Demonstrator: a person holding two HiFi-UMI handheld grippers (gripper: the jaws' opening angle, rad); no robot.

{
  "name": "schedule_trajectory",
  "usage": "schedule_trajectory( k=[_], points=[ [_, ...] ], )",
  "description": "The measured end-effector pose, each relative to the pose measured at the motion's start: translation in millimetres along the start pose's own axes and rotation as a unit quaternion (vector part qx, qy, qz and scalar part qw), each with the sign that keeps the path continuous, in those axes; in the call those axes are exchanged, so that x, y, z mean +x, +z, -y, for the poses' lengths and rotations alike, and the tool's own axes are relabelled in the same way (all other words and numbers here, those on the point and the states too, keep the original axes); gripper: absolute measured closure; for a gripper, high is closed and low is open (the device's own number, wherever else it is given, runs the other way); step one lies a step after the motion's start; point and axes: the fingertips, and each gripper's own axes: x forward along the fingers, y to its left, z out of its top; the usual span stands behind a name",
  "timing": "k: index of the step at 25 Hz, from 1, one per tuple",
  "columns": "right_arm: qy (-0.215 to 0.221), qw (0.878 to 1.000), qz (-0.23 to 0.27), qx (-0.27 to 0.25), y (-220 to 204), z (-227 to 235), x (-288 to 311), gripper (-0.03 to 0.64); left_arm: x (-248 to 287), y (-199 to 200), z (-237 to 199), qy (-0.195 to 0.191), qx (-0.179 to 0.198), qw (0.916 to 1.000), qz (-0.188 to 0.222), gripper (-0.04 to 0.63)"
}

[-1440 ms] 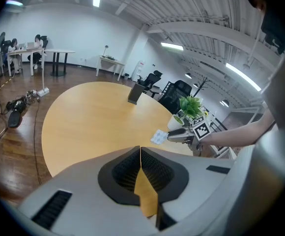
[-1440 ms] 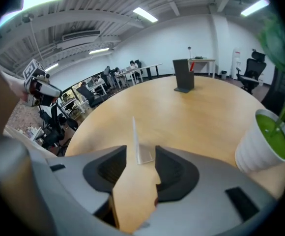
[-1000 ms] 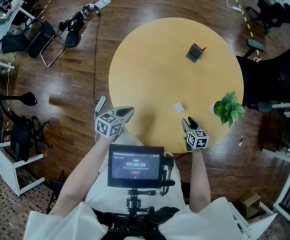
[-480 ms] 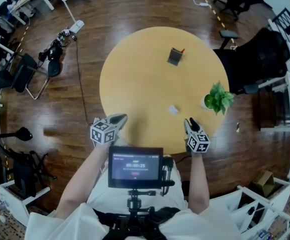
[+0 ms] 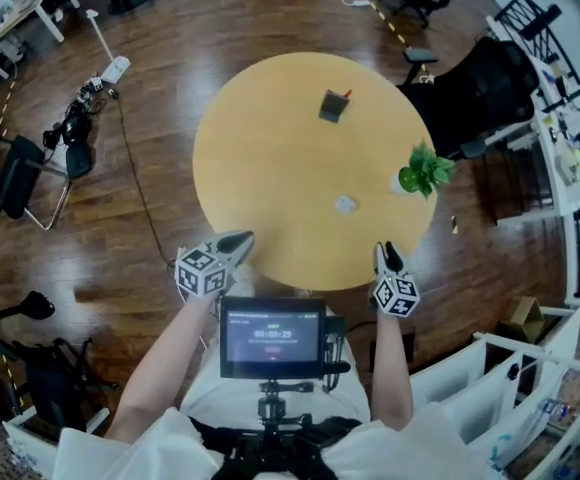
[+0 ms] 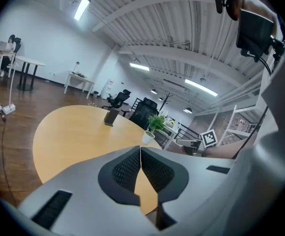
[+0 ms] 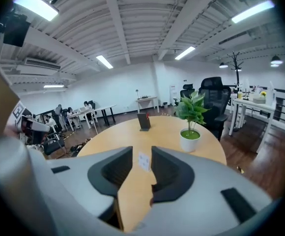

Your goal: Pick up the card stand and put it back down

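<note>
The card stand (image 5: 345, 204) is a small white card standing on the round yellow table (image 5: 270, 178), right of its middle. In the right gripper view the card stand (image 7: 143, 161) shows far off through the gap between the jaws. My right gripper (image 5: 384, 253) hangs at the table's near edge, well short of the stand. It is open, its jaws have just been closing, and nothing is between them (image 7: 141, 154). My left gripper (image 5: 242, 238) is at the near left edge with its fingertips together (image 6: 141, 149), holding nothing.
A potted plant (image 5: 425, 171) stands at the table's right rim and a dark holder (image 5: 332, 106) with a red tip at the far side. Black office chairs (image 5: 490, 78) crowd the right. White shelving (image 5: 510, 388) is at lower right, and cables (image 5: 80, 118) lie on the floor at left.
Both grippers have drawn back from over the table to its near edge, and the right one's jaws have narrowed. The card stand has not moved on the table.
</note>
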Motion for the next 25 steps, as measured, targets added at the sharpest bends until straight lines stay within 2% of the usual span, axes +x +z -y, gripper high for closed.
schedule_trajectory(
  k=[3,6,10,13,15,21,25],
  points=[
    [-0.021,1.000,0.015,-0.005,11,-24,-30,0.484,-5,2,5,-0.037,0.001,0.9993,0.012,0.591],
    [-0.052,0.998,0.038,0.012,17,-33,-58,0.497,-6,4,10,-0.070,0.009,0.9973,0.022,0.591],
    [-0.075,0.996,0.046,0.002,10,-19,-91,0.497,-8,-14,31,-0.085,0.008,0.9958,0.033,0.592],
    [-0.079,0.995,0.059,0.011,8,-18,-102,0.502,-14,-30,46,-0.093,0.016,0.9952,0.024,0.592],
    [-0.064,0.995,0.072,0.019,13,-25,-104,0.502,-15,-36,53,-0.092,0.018,0.9954,0.022,0.592],
    [0.034,0.993,0.114,0.011,27,-46,-133,0.502,-18,-35,87,-0.063,0.019,0.9970,0.041,0.592],
    [0.066,0.988,0.139,-0.005,42,-37,-177,0.503,-18,-49,126,-0.050,0.018,0.9977,0.043,0.594]
  ],
)
